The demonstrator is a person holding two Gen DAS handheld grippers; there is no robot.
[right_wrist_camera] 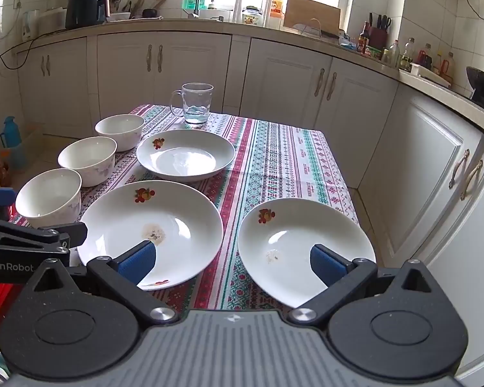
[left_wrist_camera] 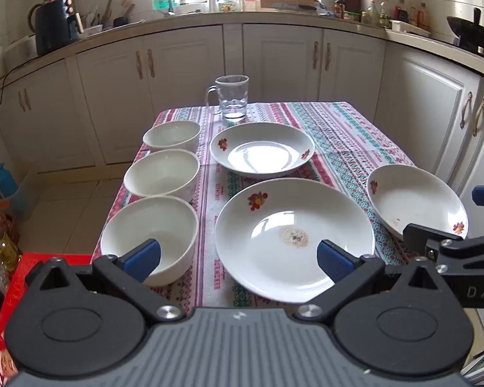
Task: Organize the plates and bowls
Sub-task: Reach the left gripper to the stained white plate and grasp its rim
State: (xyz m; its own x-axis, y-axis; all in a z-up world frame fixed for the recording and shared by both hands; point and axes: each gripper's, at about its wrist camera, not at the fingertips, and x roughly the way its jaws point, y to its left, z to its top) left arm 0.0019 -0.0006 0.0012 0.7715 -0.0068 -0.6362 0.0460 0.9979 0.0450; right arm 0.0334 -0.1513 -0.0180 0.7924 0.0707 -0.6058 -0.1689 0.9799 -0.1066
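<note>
Left claw [left_wrist_camera: 238,259]: jaws spread wide, nothing between the blue pads; it hangs above the near edge of the tabletop, one pad over the nearest bowl, the other over the near plate.
Right claw [right_wrist_camera: 232,262]: jaws spread wide and empty, one pad over the near plate, the other over the right plate.
Tabletop [right_wrist_camera: 274,148]: covered by a striped patterned cloth in red, green and white.
Bowls: three white bowls stand in a row along the left edge: nearest bowl [left_wrist_camera: 150,237], middle bowl [left_wrist_camera: 162,174], far bowl [left_wrist_camera: 172,135]. All are upright, close together, not stacked.
Near plate [left_wrist_camera: 293,238]: white with a fruit print on the rim, a brownish residue spot at its centre; it lies just right of the nearest bowl.
Far plate [left_wrist_camera: 262,150]: same print, lies behind the near plate, beside the middle and far bowls.
Right plate [right_wrist_camera: 306,245]: same print, a faint smear inside; it lies at the right edge of the cloth, apart from the near plate.
Glass mug [left_wrist_camera: 230,98]: clear, with a handle, at the far end of the tabletop, a little water in the bottom.
Surroundings: white kitchen cabinets [right_wrist_camera: 287,80] behind.
</note>
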